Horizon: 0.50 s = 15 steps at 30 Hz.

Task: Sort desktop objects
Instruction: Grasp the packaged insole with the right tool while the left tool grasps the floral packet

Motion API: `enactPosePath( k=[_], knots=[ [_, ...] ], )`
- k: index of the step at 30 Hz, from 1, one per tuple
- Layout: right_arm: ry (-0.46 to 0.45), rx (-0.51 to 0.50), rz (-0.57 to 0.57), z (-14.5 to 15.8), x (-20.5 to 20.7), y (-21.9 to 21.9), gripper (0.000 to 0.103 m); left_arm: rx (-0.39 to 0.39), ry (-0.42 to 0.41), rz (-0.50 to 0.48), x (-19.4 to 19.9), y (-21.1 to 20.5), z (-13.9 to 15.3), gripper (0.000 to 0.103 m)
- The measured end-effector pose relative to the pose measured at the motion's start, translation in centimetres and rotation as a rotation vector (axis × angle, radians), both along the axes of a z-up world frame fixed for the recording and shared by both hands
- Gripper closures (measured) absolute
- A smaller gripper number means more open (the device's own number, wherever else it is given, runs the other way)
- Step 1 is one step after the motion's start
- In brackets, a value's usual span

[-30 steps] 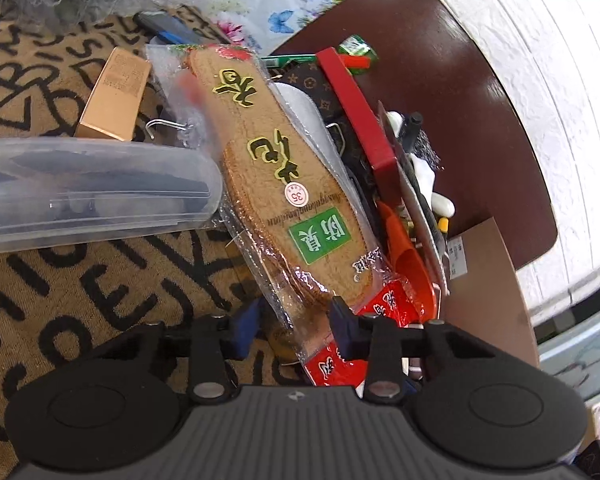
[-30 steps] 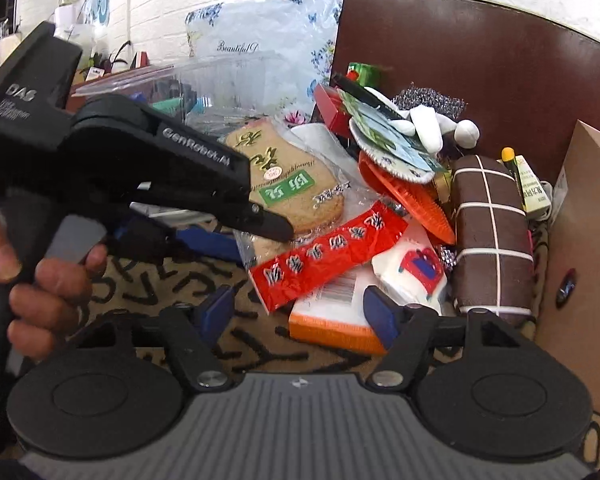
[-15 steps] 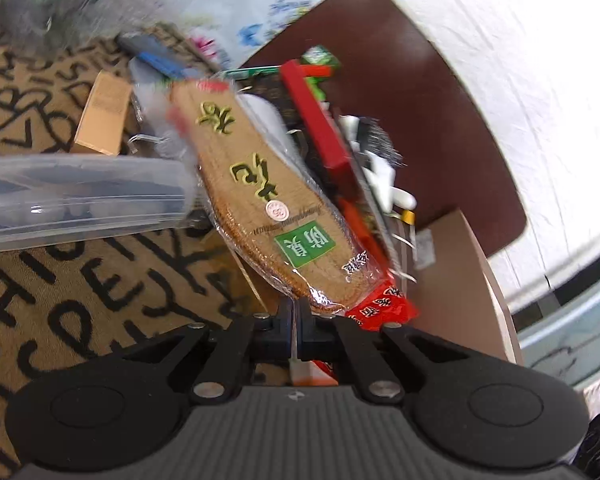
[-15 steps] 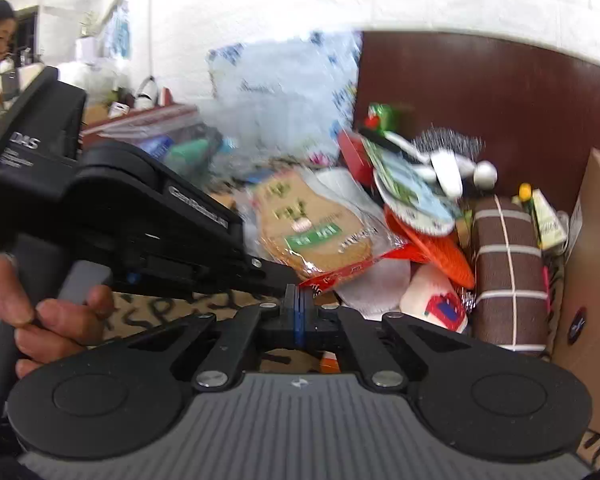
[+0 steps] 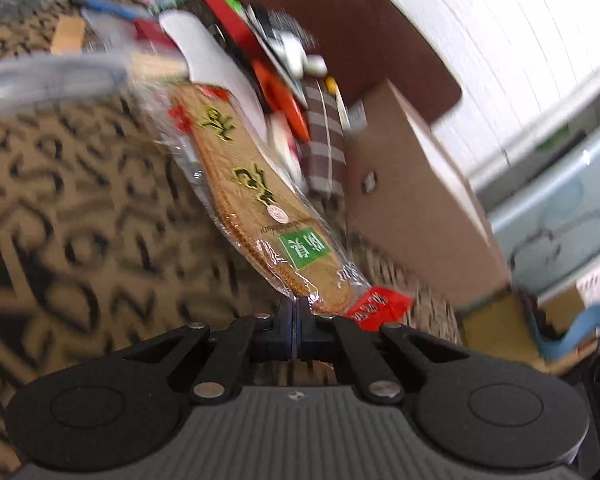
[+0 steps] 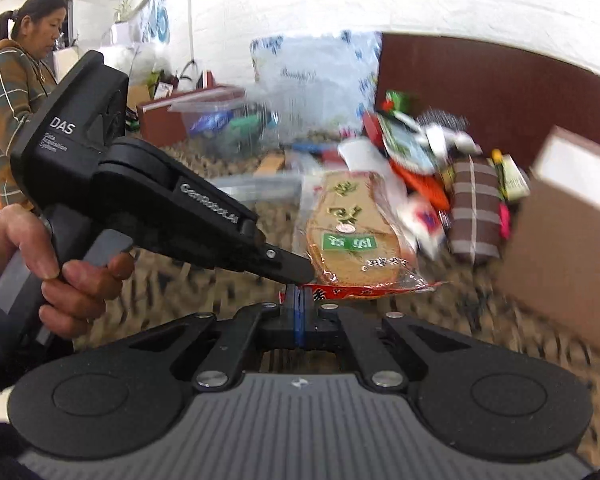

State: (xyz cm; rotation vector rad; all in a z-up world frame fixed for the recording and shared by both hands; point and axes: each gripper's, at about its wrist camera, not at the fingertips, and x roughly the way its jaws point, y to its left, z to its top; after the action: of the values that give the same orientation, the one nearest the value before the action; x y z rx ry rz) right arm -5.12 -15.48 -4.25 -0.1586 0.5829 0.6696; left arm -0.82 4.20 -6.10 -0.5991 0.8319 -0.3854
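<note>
A tan insole in a clear plastic bag (image 5: 256, 188) hangs in the air, with yellow characters and a green label. My left gripper (image 5: 297, 312) is shut on the bag's near edge. The bag also shows in the right wrist view (image 6: 352, 232), held by the left gripper (image 6: 300, 276). My right gripper (image 6: 299, 300) is shut on a red packet with white characters (image 6: 356, 291), lifted just under the insole bag. The red packet's end shows in the left wrist view (image 5: 376, 308).
A pile of mixed items (image 6: 432, 160) lies at the back, with a brown checked pouch (image 6: 474, 208). A cardboard box (image 5: 420, 208) stands at the right. A clear plastic case (image 5: 48, 80) lies at the left on the patterned cloth (image 5: 60, 220). A person (image 6: 16, 80) stands far left.
Both grippers closed from open, the left on the insole bag and the right on the red packet. Both items have since been lifted off the pile and pulled back toward the near side.
</note>
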Motion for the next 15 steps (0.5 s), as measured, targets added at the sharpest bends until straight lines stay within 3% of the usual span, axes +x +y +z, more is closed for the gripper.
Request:
enactPosePath(
  k=[4,6,7,8,9,10,11,15],
  knots=[
    [0.099,-0.024,-0.019,-1.4,-1.7,-2.0,0.103,0.039,0.06,-0.049,-1.0,-1.6,-1.4,0.103],
    [0.112,-0.058,-0.004,-1.8,-2.4,-2.2,0.102,0.061,0.094,-0.031,-0.8,-1.7,-1.7,0.094],
    [0.094,-0.074,0.0,-1.7,-2.7,-2.3,0.093,0.046,0.103,-0.019,-0.8,-1.4,-1.7,0.088],
    [0.07,-0.088,-0.005,-1.5,-2.9,-2.4,0.083,0.021,0.11,0.0,-0.7,-0.9,-1.6,0.069],
    [0.046,-0.097,-0.016,-1.3,-3.0,-2.5,0.056,-0.002,0.111,0.029,-0.6,-0.4,-1.4,0.049],
    [0.01,-0.104,-0.03,-1.0,-3.1,-2.5,0.044,-0.013,0.102,0.062,-0.5,0.2,-1.2,0.041],
    [-0.027,-0.11,-0.036,-0.7,-3.2,-2.5,0.041,0.0,0.085,0.102,-0.4,0.6,-1.0,0.033],
    [-0.098,-0.127,-0.037,-0.4,-1.6,-1.5,0.015,0.132,0.059,0.245,1.5,1.9,-0.6,0.031]
  ],
)
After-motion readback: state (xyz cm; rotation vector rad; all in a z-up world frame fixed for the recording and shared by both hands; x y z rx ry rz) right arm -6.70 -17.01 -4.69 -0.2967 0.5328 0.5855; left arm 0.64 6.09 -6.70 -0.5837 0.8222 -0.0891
